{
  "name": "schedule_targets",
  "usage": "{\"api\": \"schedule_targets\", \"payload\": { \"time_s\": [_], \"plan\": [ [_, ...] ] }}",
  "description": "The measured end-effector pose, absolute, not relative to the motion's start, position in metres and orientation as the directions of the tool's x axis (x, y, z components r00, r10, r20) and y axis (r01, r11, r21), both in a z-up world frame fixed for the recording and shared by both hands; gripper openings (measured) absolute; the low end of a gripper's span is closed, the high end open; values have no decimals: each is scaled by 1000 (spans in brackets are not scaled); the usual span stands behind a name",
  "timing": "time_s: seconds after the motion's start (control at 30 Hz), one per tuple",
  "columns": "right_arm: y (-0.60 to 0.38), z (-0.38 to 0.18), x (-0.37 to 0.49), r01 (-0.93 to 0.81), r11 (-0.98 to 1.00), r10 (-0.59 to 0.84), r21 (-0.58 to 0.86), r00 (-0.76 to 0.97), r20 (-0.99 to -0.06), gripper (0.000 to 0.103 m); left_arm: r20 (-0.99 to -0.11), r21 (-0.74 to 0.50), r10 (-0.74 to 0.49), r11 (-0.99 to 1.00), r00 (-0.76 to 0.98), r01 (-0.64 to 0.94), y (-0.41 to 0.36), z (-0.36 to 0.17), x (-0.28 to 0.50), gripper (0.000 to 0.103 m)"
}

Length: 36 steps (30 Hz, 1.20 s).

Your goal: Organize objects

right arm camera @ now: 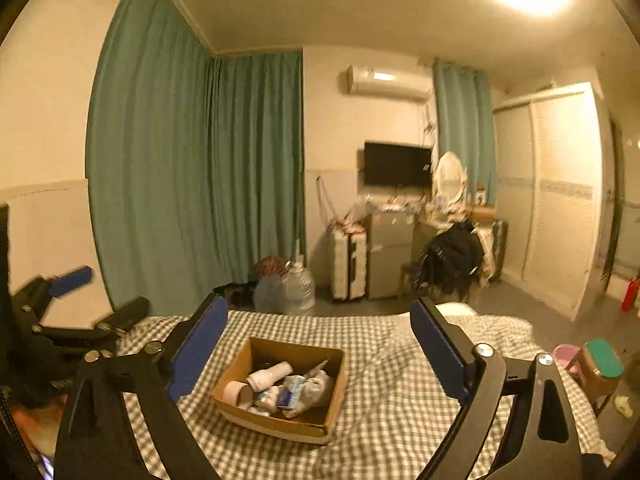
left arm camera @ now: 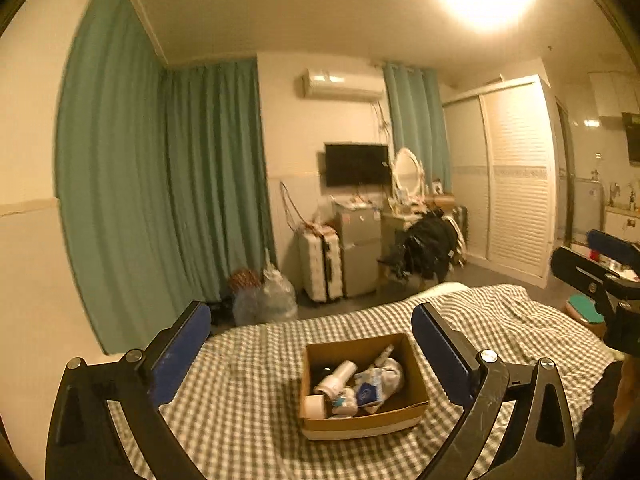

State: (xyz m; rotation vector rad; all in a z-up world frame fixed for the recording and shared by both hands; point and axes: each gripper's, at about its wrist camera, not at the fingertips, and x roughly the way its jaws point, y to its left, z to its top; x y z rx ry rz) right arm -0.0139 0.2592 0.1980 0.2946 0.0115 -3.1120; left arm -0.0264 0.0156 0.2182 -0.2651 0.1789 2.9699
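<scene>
The left wrist view shows the left gripper (left arm camera: 311,330) with its jaws spread wide and nothing between them, held above the bed (left arm camera: 248,392). The right gripper (right arm camera: 319,325) is also wide apart and empty in its own view. Just beyond both of them a cardboard box (left arm camera: 362,426) stands on the checked bed cover. Inside the box lie several things together: a white bottle (left arm camera: 336,376) on its side, a roll of white paper (left arm camera: 314,406) at the near corner, and crumpled packets (left arm camera: 378,384) with blue print. I cannot tell exactly what the packets are. At the right side of the bed stands a small stool (right arm camera: 600,364) with a green seat. Farther away, on the floor, a large water jug (right arm camera: 298,290) stands near the green curtain (right arm camera: 192,180). A pale suitcase (right arm camera: 348,266) is beside a small grey fridge (right arm camera: 388,256). On the far wall hangs a dark television (right arm camera: 396,164), and an air conditioner (right arm camera: 386,82) is above it.
</scene>
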Motion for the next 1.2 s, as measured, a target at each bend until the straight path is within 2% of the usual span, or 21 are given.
{"api": "schedule_targets", "payload": {
  "time_s": [0.13,0.33,0.47,0.67,0.87,1.2],
  "plan": [
    [263,176,19,-7,-1000,8,-4,-991,-135,100,-132,109,90,-989,-987,-104,3,195,5,103],
    [261,116,31,-2,-1000,1,3,-988,-152,101,-135,84,26,-996,-991,-37,-5,138,22,103],
    [255,69,20,-18,-1000,22,-24,-984,-178,101,-93,78,-56,-996,-994,49,-7,102,28,103],
    [244,12,16,-54,-997,65,-57,-977,-205,101,-157,2,-47,-999,-986,48,-19,58,20,103],
    [242,1,10,-73,-995,87,-67,-971,-224,101,-255,11,-85,-996,-963,85,-20,27,8,103],
    [244,-2,12,-86,-994,98,-64,-968,-229,102,-226,-3,-105,-994,-969,108,-21,28,16,103]
  ]
}}
